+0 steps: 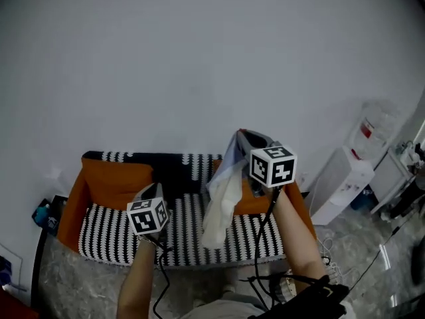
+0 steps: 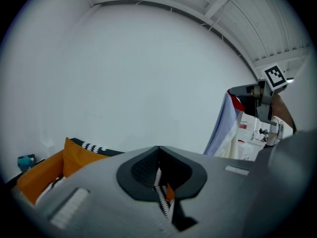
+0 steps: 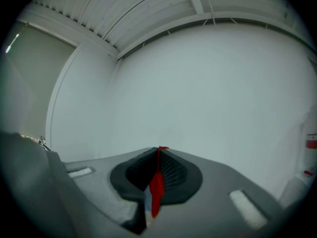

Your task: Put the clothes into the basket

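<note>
Aloft — R gripper [image 1: 246, 137] pinches pale garment [image 1: 219, 208] near striped sofa [image 1: 109, 238].

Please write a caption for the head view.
Right gripper holds a pale garment over the striped sofa; left gripper holds nothing.

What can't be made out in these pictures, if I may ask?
- Basket: shows in no view.
- Garment: its type; bunched in the head view, only a red sliver between the right gripper's shut jaws.
- Sofa's right part: hidden behind the garment, head view.
</note>
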### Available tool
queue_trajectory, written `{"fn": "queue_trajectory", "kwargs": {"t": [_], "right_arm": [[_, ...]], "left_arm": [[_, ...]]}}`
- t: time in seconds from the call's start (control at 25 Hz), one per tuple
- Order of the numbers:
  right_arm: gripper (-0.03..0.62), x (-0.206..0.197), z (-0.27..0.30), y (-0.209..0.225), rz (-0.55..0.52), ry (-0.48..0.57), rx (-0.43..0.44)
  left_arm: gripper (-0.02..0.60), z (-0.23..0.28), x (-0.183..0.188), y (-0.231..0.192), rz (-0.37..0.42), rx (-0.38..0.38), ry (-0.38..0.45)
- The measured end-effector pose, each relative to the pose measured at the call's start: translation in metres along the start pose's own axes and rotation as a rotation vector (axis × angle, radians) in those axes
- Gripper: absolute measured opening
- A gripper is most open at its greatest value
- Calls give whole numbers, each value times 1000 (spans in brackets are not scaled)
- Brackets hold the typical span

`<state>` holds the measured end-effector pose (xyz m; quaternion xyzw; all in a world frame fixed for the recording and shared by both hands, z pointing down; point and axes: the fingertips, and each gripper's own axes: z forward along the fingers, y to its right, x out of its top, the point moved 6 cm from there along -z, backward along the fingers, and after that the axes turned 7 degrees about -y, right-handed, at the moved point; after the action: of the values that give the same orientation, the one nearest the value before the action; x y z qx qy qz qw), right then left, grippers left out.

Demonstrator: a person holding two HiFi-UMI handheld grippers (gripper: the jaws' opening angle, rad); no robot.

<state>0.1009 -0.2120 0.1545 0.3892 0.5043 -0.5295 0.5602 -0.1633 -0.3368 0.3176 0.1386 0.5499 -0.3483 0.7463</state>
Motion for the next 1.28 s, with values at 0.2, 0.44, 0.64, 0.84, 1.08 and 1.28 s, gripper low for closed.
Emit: {"fn": "queue_trajectory", "kwargs": {"t": [0.2, 0.44, 0.64, 0.84, 1.08, 1.28], "right_arm": [[11, -10, -64, 45, 13, 8, -107], [11, -31, -141, 91, 36, 4, -221], [11, -42, -208, 119, 41, 1, -285], [11, -52, -275, 146, 49, -7, -341], [11, -67, -359, 175, 55, 6, -426], [11, -84, -430, 197, 66, -3, -496]], "left_arm": [[6, 26, 0, 62, 37, -114, -24], [6, 40, -7, 148, 98, -234, -45], [6, 28, -13, 216, 131, -296, -40], [6, 11, -28, 278, 148, -345, -50], [6, -3, -59, 353, 183, -414, -81], [6, -14, -74, 426, 237, -500, -91]]}}
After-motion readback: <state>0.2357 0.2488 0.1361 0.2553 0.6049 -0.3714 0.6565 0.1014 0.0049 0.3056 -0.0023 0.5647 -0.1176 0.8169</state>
